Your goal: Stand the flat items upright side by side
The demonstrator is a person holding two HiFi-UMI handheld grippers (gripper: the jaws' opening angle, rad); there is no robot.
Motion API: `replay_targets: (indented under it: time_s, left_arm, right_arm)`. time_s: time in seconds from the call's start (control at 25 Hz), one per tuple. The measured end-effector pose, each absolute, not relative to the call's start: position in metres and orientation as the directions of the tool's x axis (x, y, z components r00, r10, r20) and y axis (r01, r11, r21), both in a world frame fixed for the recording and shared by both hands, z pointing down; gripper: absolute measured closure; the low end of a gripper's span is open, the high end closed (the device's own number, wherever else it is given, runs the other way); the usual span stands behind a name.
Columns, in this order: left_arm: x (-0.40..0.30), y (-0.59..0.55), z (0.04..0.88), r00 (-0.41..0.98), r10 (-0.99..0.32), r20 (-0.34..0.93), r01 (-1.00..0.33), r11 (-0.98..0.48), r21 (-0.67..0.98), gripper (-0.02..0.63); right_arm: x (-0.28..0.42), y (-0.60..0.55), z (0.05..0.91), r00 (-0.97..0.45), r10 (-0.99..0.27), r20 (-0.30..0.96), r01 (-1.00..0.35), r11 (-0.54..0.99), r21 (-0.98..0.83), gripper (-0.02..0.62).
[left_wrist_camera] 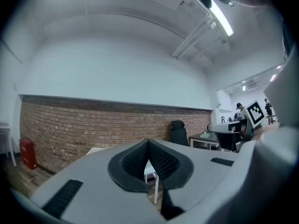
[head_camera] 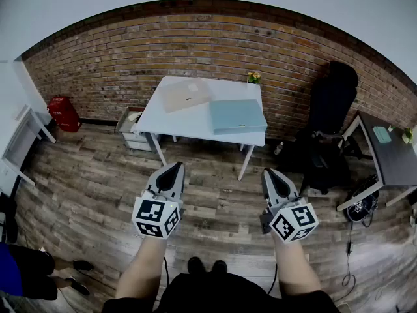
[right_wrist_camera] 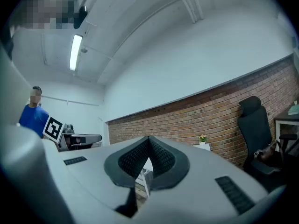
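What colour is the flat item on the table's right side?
Light blue; the folder shows best in the head view.

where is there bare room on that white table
The front left of the white table is bare, bordered by the tan flat item behind and the blue folder to its right. A smaller patch lies behind the blue folder, beside the flower pot. The right front is crowded.

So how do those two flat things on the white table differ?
The tan flat item is beige, while the blue flat item is pale blue. The tan flat item lies toward the back left of the table, and the blue flat item lies at its front right edge. The blue one also looks larger. Both lie flat and apart, neither upright yet.
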State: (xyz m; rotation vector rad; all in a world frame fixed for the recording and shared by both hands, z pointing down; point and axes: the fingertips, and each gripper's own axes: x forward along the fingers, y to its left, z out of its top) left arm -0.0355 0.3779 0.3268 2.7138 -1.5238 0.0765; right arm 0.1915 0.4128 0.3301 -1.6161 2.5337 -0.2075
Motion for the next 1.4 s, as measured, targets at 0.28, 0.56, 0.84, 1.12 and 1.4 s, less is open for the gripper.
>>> replay_targets:
  time_s: [0.28, 0.56, 0.84, 1.12, 1.4]
  left_arm:
    - [-0.031, 0.378, 0.329, 0.519, -0.853, 0.062, -0.854, -0.52, -0.001, 0.591]
    - [-0.014, 0.378, 0.334, 0.527, -0.847, 0.068, -0.849, -0.528, -0.001, 0.591]
    - [0.013, 0.374, 0.344, 0.53, -0.844, 0.077, -0.847, -0.532, -0.001, 0.591]
    - [0.032, 0.339, 0.365, 0.543, -0.833, 0.105, -0.838, -0.545, 0.015, 0.589]
    - [0.046, 0.251, 0.402, 0.572, -0.808, 0.139, -0.819, -0.572, 0.049, 0.588]
  right_arm:
    - [0.195, 0.414, 0.334, -0.418, -0.908, -0.026, -0.891, 0.416, -0.182, 0.581]
    - [0.211, 0.416, 0.341, -0.411, -0.911, -0.017, -0.89, 0.406, -0.21, 0.581]
    - [0.238, 0.418, 0.354, -0.408, -0.913, 0.012, -0.893, 0.397, -0.211, 0.561]
    - [0.248, 0.389, 0.381, -0.424, -0.903, 0.069, -0.88, 0.393, -0.266, 0.499]
    - [0.248, 0.306, 0.415, -0.433, -0.89, 0.143, -0.876, 0.378, -0.299, 0.451]
